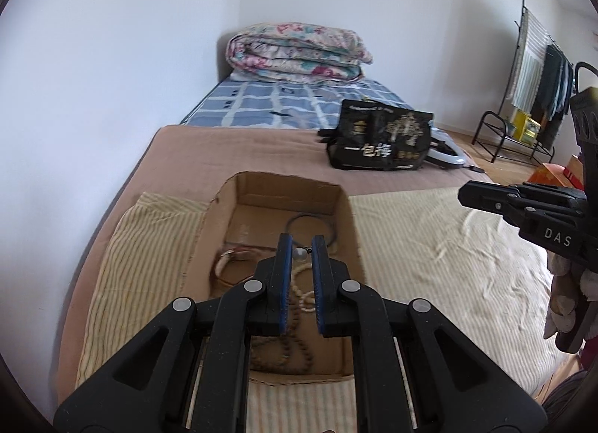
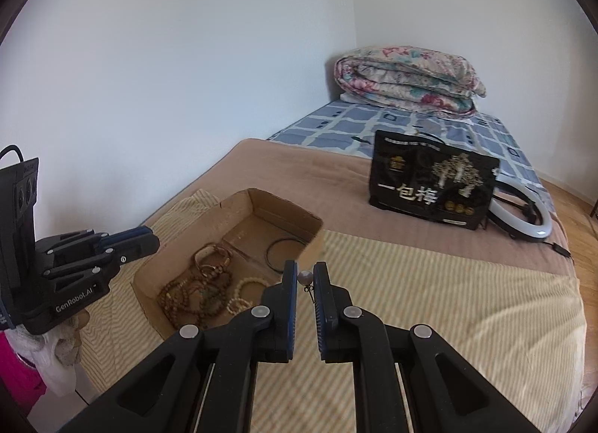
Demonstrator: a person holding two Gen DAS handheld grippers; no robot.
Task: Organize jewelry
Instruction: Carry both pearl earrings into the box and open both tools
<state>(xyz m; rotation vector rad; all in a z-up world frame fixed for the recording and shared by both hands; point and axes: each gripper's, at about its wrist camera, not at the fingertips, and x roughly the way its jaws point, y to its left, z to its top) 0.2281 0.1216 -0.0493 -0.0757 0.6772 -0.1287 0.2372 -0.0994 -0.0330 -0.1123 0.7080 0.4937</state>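
An open cardboard box [image 1: 347,216] lies on a striped cloth on the bed; it also shows in the right wrist view [image 2: 239,205]. Inside lie brown bead strands [image 2: 194,298], a cream bead bracelet [image 2: 243,292], a red bangle [image 1: 231,264] and a dark ring cord [image 2: 284,253]. My left gripper [image 1: 302,251] is over the box, shut on a pearl earring [image 1: 299,254]. My right gripper [image 2: 305,276] is right of the box, above the cloth, shut on another pearl earring [image 2: 304,277] whose hook hangs down.
A black printed bag [image 2: 429,186] and a white ring light [image 2: 523,216] sit further up the bed. A folded floral quilt [image 1: 299,53] lies at the head by the wall. A clothes rack [image 1: 538,89] stands on the floor to the right.
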